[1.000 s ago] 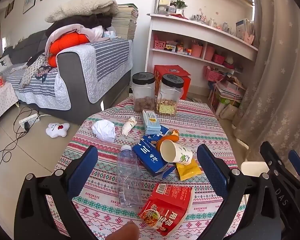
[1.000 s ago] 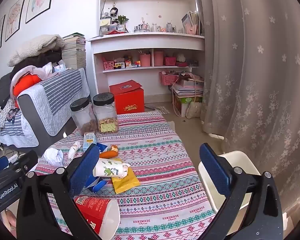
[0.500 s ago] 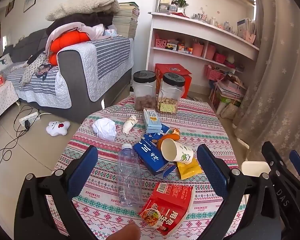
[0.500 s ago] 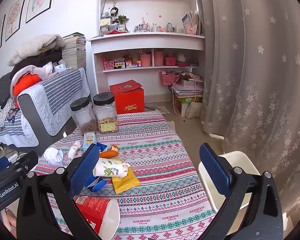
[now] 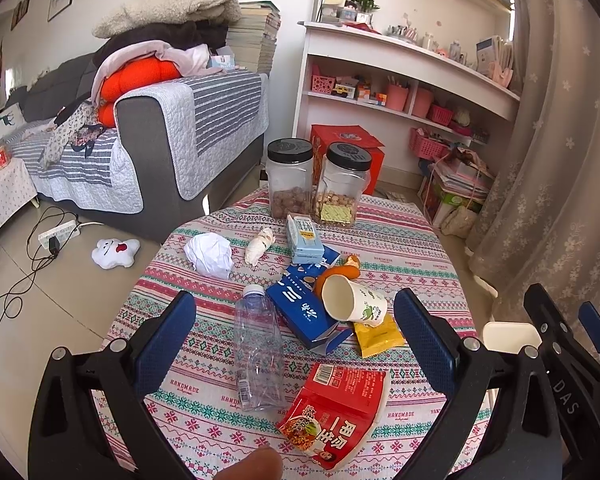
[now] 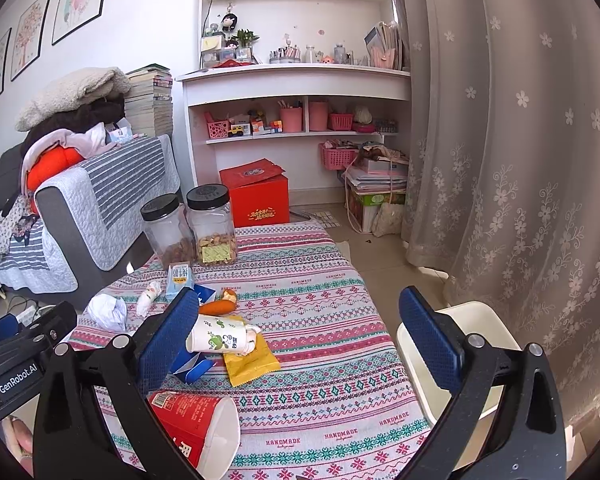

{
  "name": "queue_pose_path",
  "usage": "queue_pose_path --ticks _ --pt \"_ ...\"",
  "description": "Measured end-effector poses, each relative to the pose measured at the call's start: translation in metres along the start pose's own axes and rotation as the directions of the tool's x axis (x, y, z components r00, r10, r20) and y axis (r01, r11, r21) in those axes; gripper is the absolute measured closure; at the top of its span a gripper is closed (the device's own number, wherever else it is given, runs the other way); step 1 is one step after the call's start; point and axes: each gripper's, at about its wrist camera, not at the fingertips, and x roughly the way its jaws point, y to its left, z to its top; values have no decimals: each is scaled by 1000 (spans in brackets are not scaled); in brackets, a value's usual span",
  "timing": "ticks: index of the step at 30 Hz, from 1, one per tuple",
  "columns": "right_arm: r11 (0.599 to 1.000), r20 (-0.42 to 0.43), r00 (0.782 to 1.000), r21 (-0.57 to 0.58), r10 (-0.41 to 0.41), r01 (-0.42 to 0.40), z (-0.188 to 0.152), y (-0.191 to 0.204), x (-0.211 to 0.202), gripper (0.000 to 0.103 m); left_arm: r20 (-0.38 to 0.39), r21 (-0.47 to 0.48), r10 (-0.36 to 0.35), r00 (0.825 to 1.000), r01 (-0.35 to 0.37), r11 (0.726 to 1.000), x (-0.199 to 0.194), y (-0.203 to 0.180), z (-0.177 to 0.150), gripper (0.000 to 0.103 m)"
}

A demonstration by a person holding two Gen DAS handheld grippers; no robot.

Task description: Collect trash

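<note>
Bottle between wide-open, empty left gripper pads: light, crushable, slick, so pinch mid-body; right gripper also open, empty

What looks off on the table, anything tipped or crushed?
Paper cup lies on its side over the yellow wrapper. Clear bottle is down flat, red noodle cup tipped over, blue carton torn open. No visible spill.

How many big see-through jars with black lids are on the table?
2. The clear plastic jar of brown nuts stands at the table's far edge, and the clear plastic jar of pale nuts stands right beside it. None seems hidden.
</note>
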Motion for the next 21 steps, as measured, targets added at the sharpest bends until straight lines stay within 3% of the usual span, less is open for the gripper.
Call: queue_pose_path --ticks 21 --pt "1000 -2 1000 -2 0 0 0 1 1 7 -11 -3 -1 1000 1 1000 2 0 1 7"
